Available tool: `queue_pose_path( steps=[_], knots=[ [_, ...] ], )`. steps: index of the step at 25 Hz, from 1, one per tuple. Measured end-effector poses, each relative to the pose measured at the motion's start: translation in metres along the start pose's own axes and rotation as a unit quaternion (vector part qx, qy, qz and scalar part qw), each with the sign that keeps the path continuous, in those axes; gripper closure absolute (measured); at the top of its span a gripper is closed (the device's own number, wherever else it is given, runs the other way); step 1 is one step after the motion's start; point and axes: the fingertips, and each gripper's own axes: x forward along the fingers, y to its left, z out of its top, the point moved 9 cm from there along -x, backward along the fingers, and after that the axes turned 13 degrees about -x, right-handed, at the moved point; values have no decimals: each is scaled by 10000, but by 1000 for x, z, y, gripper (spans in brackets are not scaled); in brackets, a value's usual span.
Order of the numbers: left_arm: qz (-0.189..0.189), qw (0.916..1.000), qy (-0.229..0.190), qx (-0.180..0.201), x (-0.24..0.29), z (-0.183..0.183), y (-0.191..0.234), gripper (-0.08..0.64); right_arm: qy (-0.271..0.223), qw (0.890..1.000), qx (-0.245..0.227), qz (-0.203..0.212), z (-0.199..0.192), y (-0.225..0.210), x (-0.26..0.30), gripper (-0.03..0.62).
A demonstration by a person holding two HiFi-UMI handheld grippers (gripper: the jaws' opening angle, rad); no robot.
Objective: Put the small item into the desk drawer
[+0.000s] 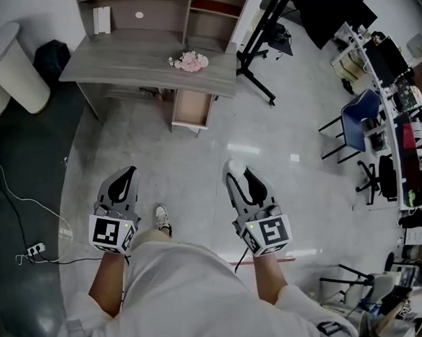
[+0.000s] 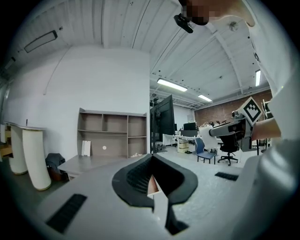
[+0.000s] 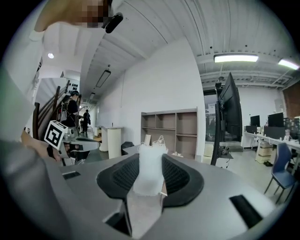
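Observation:
A grey desk (image 1: 118, 64) with a shelf unit on top stands ahead. Its wooden drawer (image 1: 191, 109) is pulled open below the front edge. A small pink flower bunch (image 1: 188, 61) lies on the desktop. My right gripper (image 1: 233, 169) is far short of the desk and shut on a small white translucent item (image 3: 149, 169), which stands upright between the pads. My left gripper (image 1: 131, 170) is level with it at the left, its tips together and nothing between them (image 2: 151, 174). Both point toward the desk.
A white cylindrical stand (image 1: 16, 65) and a black bag (image 1: 52, 56) sit left of the desk. A power strip with its cable (image 1: 33, 249) lies on the dark floor at the left. A black monitor stand (image 1: 261, 55), a blue chair (image 1: 360, 118) and cluttered desks are at the right.

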Motion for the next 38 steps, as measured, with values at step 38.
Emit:
queue_pose_path(
  steps=[38],
  knots=[
    [528,9959,643,-367,259,-8,99,554,1217,9785,-975,1350,-94,-143,307,440]
  ],
)
